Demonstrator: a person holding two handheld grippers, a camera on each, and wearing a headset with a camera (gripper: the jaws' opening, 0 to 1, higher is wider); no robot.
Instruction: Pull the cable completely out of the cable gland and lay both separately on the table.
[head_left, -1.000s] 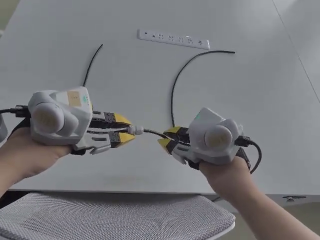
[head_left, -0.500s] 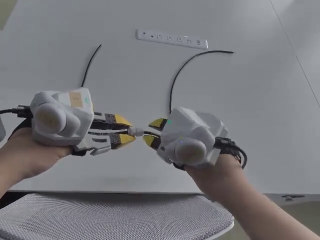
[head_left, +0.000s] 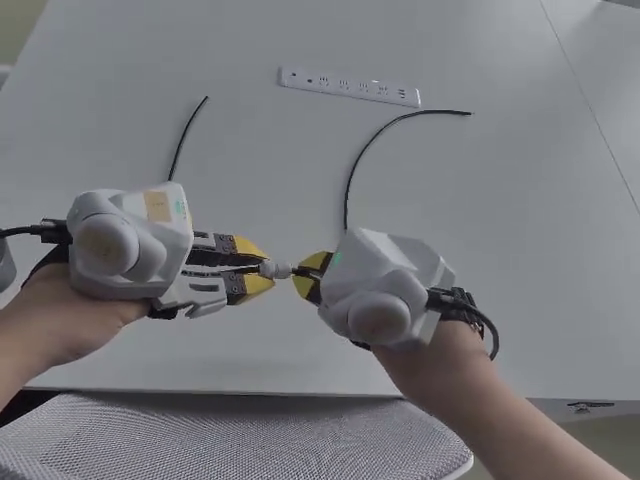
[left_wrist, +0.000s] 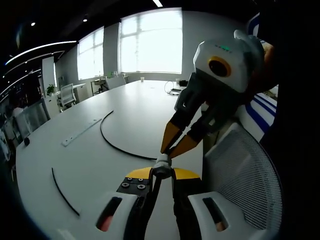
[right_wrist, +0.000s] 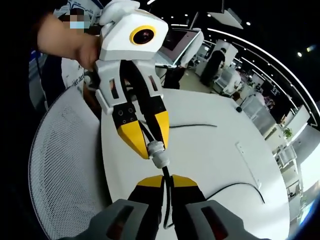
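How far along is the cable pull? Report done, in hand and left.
Done: both grips set, left gripper shut on the cable gland, right gripper shut on the cable right beside it. In hand: the pull; the cable runs through the gland, not yet out. Left: draw it fully out, then lay both apart on the table.

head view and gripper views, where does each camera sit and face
head view: on the person's head, facing down at the table; left hand, right hand, left gripper and right gripper show.
left gripper view: on the left gripper, facing the right gripper; own fingers below.
right gripper view: on the right gripper, facing the left; own fingers below.
shared: the cable gland.
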